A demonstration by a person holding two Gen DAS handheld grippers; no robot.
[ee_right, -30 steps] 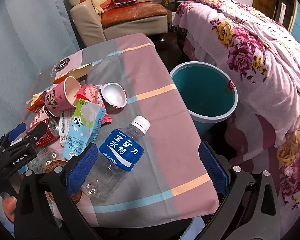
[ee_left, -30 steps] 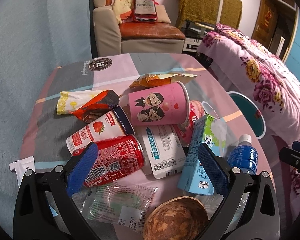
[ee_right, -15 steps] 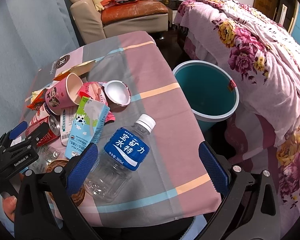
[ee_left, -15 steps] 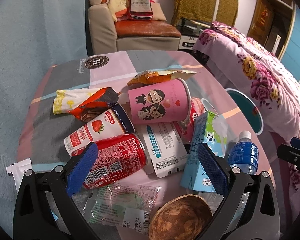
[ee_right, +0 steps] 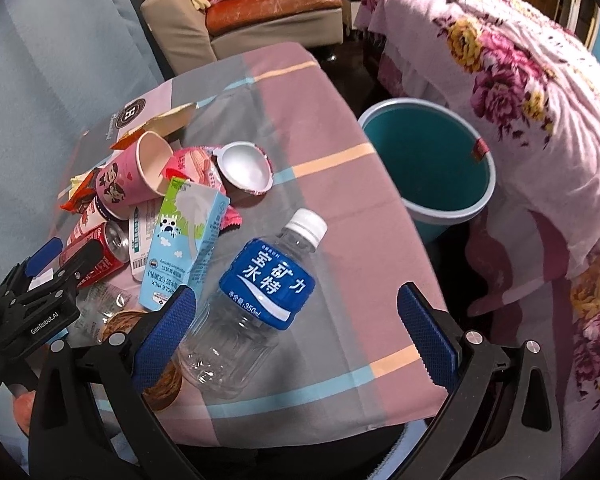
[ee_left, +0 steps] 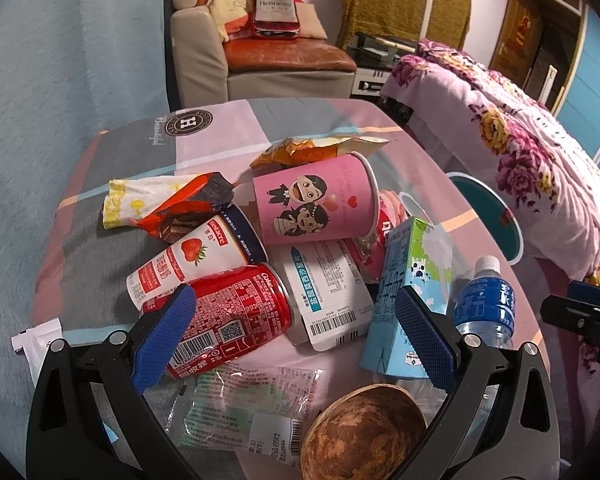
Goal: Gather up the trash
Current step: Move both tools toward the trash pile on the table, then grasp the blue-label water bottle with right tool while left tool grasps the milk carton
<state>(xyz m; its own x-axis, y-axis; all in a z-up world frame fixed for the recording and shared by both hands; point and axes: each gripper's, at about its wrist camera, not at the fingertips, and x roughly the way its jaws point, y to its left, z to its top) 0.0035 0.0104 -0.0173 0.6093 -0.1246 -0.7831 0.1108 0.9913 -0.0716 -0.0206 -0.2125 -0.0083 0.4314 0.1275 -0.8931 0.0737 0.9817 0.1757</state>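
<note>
Bedroom scene: a table under a pink-and-grey checked cloth (ee_right: 332, 120) holds a pile of trash beside a floral-covered bed (ee_right: 540, 92). On the floor between table and bed stands a teal bin (ee_right: 432, 216). The left gripper (ee_left: 296, 320) hovers with jaws wide and empty over a red soda can (ee_left: 236, 316), a blue milk carton (ee_left: 412, 280) and a pink cartoon paper cup (ee_left: 316, 204). The right gripper (ee_right: 296, 320), jaws also wide and empty, hangs over a clear water bottle (ee_right: 256, 300) lying on its side near the table edge.
</note>
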